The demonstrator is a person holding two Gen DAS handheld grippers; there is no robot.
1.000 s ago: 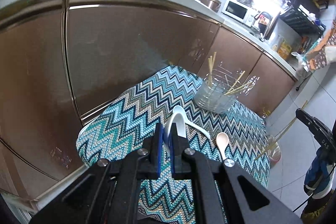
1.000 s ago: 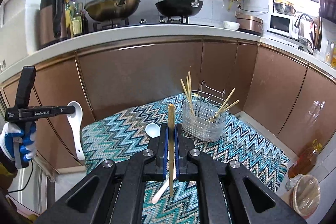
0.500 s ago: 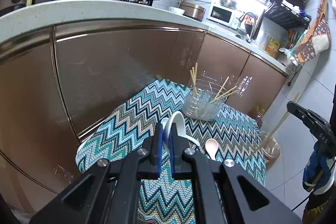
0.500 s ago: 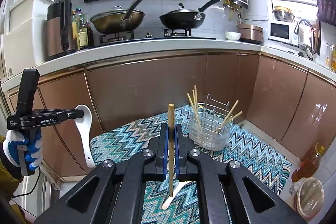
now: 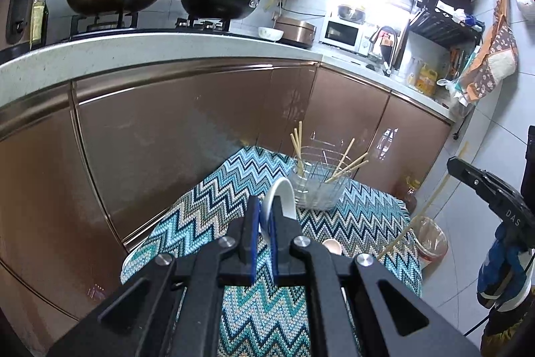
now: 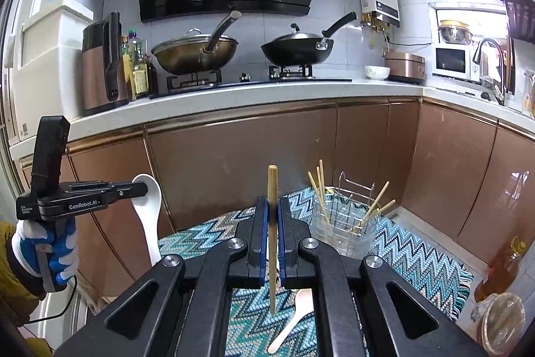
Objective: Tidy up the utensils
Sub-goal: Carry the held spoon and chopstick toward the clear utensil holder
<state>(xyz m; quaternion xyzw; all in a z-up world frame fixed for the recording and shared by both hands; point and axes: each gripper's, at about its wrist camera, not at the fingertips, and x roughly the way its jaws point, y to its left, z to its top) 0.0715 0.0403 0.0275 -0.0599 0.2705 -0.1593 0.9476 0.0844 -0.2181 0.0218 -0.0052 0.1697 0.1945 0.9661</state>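
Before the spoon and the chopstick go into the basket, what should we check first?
1. Left gripper clamped on the white spoon: ok.
2. Right gripper clamped on the chopstick: ok.
3. Wire basket upright on the zigzag cloth: ok.
4. Room left in the basket between the chopsticks already there: ok, looks roomy.
5. Which compartment takes spoons: cannot tell.
6. Table cleared: not ok, a pale spoon lies on the cloth.
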